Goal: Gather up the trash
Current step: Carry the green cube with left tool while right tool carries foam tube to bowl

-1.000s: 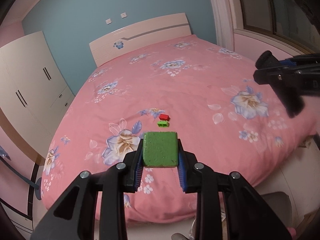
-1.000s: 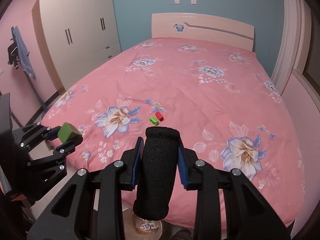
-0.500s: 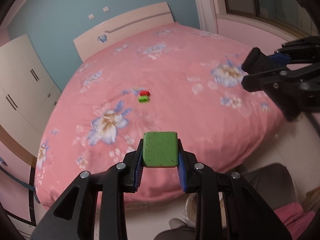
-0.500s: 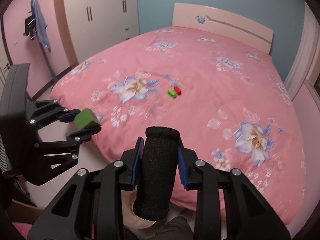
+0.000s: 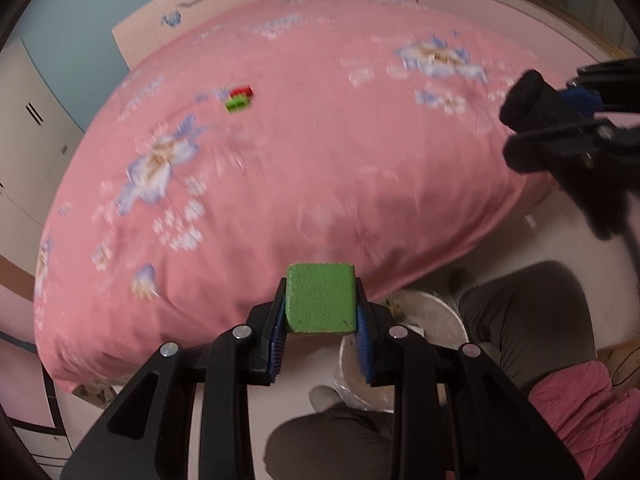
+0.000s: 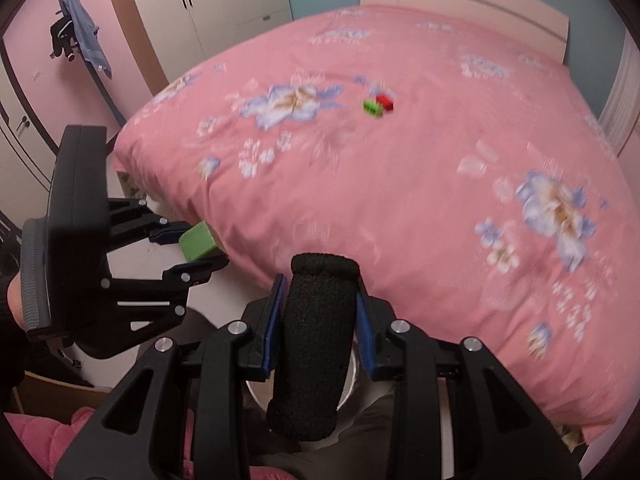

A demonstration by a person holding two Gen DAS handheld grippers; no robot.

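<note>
A pink flowered bed (image 5: 320, 152) fills most of both views, its near edge curving down to the floor. Just off that edge, on the floor between the person's dark-trousered knees (image 5: 532, 320), stands a pale round bin (image 5: 432, 320) with a liner; in the right wrist view only a sliver of its rim (image 6: 352, 376) shows behind the tongs.

The left tongs (image 5: 321, 322) are pinching a green block (image 5: 321, 298) squarely between the blue pads, and the bin lies just below and to the right of them. The right tongs (image 6: 320, 324) are clamped on a black foam roll (image 6: 316, 344) whose long axis runs along the fingers, its lower end hanging past the pads toward the bin directly underneath. Both tongs tilt steeply downward.

The drop looks to turn on that vertical line-up: the roll seems already over the bin mouth, while the block appears to sit a little toward the bed side of the rim, so the left hand probably needs a slight shift right.

Far out on the bedspread, well apart from both tongs, a small red brick (image 6: 385, 102) and a small green brick (image 6: 372, 107) lie touching, still to be gathered.
</note>
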